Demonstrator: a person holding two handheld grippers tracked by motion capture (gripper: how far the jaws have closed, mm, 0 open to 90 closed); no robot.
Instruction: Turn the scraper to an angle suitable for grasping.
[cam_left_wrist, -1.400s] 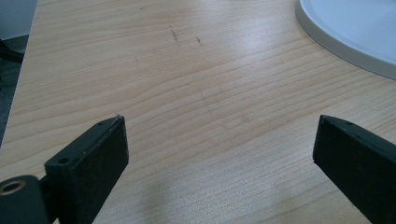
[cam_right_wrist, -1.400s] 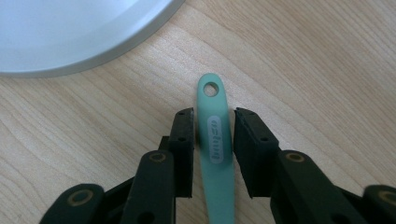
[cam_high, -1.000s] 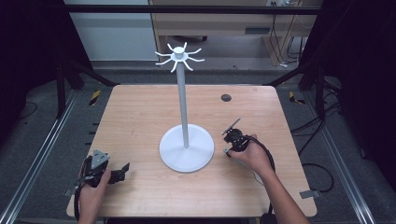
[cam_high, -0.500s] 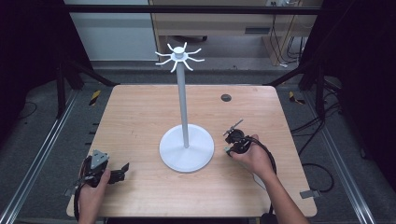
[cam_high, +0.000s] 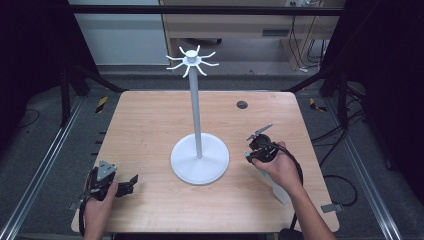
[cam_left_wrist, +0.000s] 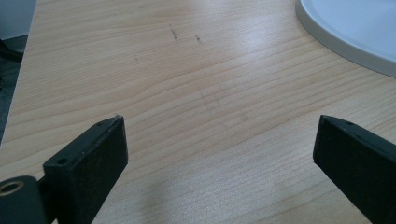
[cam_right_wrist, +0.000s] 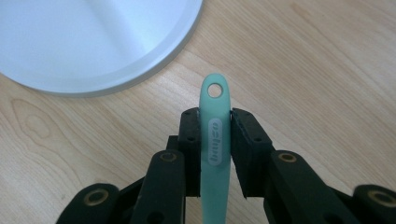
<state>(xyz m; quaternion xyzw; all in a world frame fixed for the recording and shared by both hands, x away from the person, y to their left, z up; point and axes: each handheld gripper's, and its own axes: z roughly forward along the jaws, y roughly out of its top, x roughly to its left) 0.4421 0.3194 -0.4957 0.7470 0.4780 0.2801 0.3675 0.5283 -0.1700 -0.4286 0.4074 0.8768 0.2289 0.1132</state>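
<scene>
right claw (cam_right_wrist: 215, 123) pinching a mint-green plastic handle with a hang hole (cam_right_wrist: 215, 116); next, lift the hole onto a prong of the tall white metal hook stand (cam_high: 196, 110). left claw (cam_left_wrist: 219, 154) spread, idle.

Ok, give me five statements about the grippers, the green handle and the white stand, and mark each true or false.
1. The right gripper is clamped on a pale green handle with a hole at its end. True.
2. The left gripper holds a spoon. False: its jaws stand wide apart over the bare wooden table.
3. The white stand is upright in the middle of the table, with hooks spreading from its top. True.
4. The green handle already hangs on one of the hooks. False: it is low, beside the stand's round base, in the right gripper.
5. The left gripper touches the round base. False: it sits apart from it, near the table's front left corner.
</scene>
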